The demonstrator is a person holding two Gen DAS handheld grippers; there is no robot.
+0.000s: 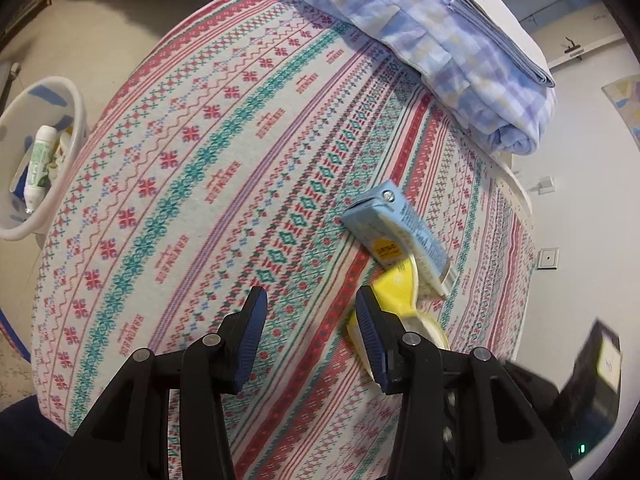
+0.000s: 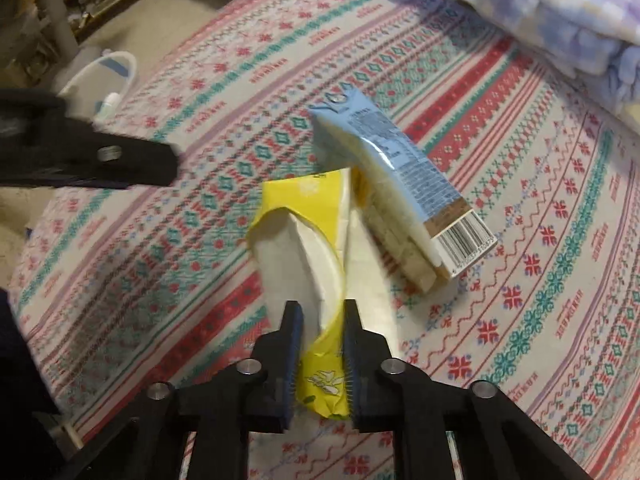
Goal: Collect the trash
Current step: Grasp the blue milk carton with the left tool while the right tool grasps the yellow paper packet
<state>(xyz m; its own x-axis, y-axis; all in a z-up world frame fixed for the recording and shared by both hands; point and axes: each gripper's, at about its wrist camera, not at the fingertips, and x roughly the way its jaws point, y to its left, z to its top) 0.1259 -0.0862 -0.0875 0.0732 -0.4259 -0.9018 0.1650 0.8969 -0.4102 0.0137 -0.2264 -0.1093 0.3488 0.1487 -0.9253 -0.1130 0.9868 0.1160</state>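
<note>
A yellow tissue pack [image 2: 316, 216] with white tissues showing lies on the patterned bed sheet [image 2: 540, 208]. My right gripper [image 2: 322, 312] is shut on its near end. A light blue drink carton [image 2: 400, 176] lies on its side right beside the pack, touching it. In the left wrist view the carton [image 1: 400, 228] and the pack [image 1: 396, 288] lie to the right. My left gripper [image 1: 310, 300] is open and empty above the sheet, its right finger next to the pack. It also shows at the left of the right wrist view [image 2: 132, 160].
A white trash bin [image 1: 24, 128] stands on the floor left of the bed, holding a white and green tube [image 1: 38, 168] and other scraps. A folded blue checked blanket [image 1: 460, 52] lies at the far side of the bed. A wall is to the right.
</note>
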